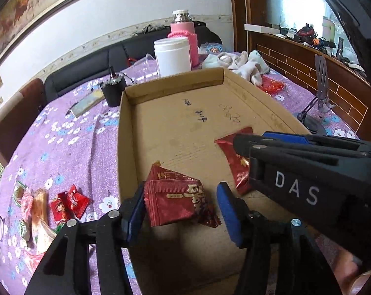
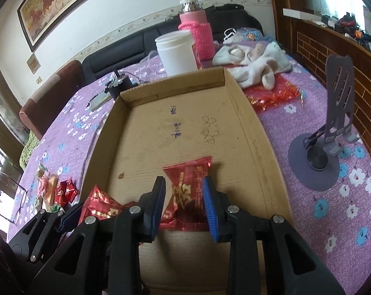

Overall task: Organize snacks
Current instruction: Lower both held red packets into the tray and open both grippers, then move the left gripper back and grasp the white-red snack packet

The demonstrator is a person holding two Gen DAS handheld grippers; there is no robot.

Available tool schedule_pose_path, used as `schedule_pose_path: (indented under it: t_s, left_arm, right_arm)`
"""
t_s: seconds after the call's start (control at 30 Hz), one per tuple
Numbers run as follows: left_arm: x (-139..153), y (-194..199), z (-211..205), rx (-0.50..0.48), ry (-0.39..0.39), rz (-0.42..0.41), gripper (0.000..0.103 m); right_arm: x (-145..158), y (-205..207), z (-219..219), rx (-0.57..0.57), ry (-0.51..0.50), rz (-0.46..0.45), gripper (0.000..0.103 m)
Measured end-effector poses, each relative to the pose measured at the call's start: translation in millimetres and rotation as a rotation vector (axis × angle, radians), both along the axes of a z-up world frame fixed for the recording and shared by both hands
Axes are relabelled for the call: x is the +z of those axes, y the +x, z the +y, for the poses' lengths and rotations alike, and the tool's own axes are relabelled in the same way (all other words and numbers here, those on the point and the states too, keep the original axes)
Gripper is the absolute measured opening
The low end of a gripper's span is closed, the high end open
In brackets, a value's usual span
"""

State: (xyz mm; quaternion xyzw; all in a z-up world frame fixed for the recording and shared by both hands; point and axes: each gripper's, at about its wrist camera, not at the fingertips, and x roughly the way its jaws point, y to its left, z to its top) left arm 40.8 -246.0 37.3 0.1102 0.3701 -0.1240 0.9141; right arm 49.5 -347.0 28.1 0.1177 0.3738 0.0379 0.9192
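A shallow cardboard box (image 1: 175, 127) (image 2: 146, 132) lies on the purple flowered tablecloth. My left gripper (image 1: 183, 209) is open over its near left part, with a red snack packet (image 1: 175, 201) between the fingers, touching only the left pad. My right gripper (image 2: 184, 201) is open around a second red packet (image 2: 188, 184), which lies in the box. The right gripper shows in the left wrist view (image 1: 247, 147) above that packet (image 1: 237, 164). The left gripper's packet also shows in the right wrist view (image 2: 99, 206). Several loose snacks (image 1: 45, 209) (image 2: 55, 191) lie left of the box.
A white jar (image 1: 173, 56) and a pink-sleeved bottle (image 1: 185, 34) stand behind the box. White cloth (image 2: 252, 61) and red foil (image 2: 274, 95) lie at the back right. A grey phone stand (image 2: 318, 157) is at right. Glasses (image 2: 15, 201) lie at left.
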Motion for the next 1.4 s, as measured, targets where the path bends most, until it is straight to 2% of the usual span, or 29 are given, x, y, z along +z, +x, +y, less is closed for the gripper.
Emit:
schedule_pose_path:
  t_s: [0.07, 0.17, 0.67, 0.97, 1.2, 1.4]
  left_arm:
    - [2.1, -1.3, 0.5, 0.004, 0.003, -0.016, 0.063]
    - [5.2, -2.3, 2.0, 0.010, -0.001, -0.034, 0.067]
    - [13.6, -4.4, 10.9, 0.051, -0.022, -0.080, 0.069]
    - [27.8, -4.1, 26.3, 0.103, -0.056, -0.102, 0.069]
    - [45.3, -11.2, 46.1, 0.143, -0.096, -0.062, 0.073]
    - [57.2, -33.2, 68.6, 0.161, -0.100, -0.069, 0.073]
  right_arm:
    - [2.8, -1.8, -0.1, -0.012, -0.014, -0.013, 0.038]
    - [4.6, -2.3, -1.1, -0.018, -0.016, -0.020, 0.039]
    - [9.3, -5.8, -2.7, -0.040, -0.041, -0.041, 0.040]
    - [13.0, -8.1, -7.3, -0.055, -0.021, -0.054, 0.041]
    - [14.3, -9.9, -6.3, -0.051, -0.010, -0.062, 0.042]
    - [16.5, -13.3, 1.6, -0.026, -0.009, -0.075, 0.042]
